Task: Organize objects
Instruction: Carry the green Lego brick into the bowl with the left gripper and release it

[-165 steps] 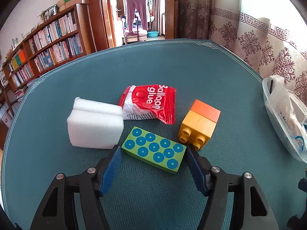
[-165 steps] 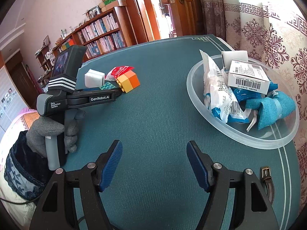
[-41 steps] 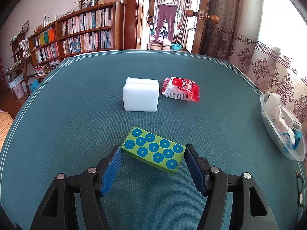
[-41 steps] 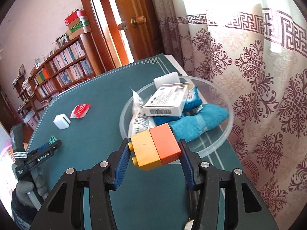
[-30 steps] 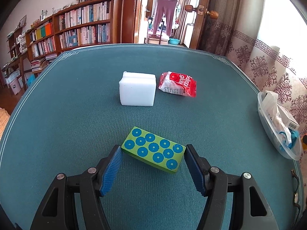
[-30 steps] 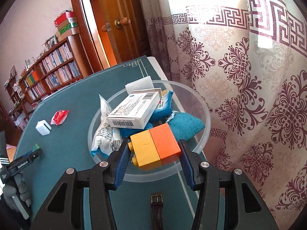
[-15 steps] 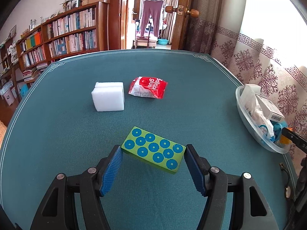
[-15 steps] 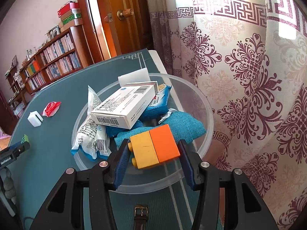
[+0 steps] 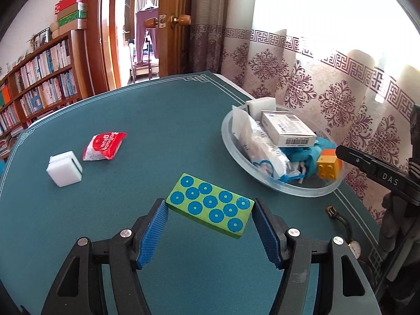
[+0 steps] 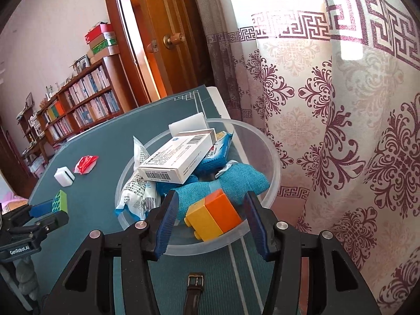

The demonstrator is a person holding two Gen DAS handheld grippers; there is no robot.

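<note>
Our left gripper [image 9: 210, 221] fingers clench the green dotted block [image 9: 211, 208] above the counter [image 9: 147, 120]; our right gripper [image 10: 208, 219] fingers are opening, the yellow-orange brick [image 10: 213, 214] loose inside the clear bowl [image 10: 270, 157].

L hand-held gripper [image 9: 210, 229] clamped; R hand-held gripper [image 10: 210, 219] jaws opening, angled down.

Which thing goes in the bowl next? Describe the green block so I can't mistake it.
Start at the clear bowl by the curtain, then come back across the teal table to the left gripper. The green block is clamped between its blue pads: a flat slab, the only thing covered in blue dots.
</note>
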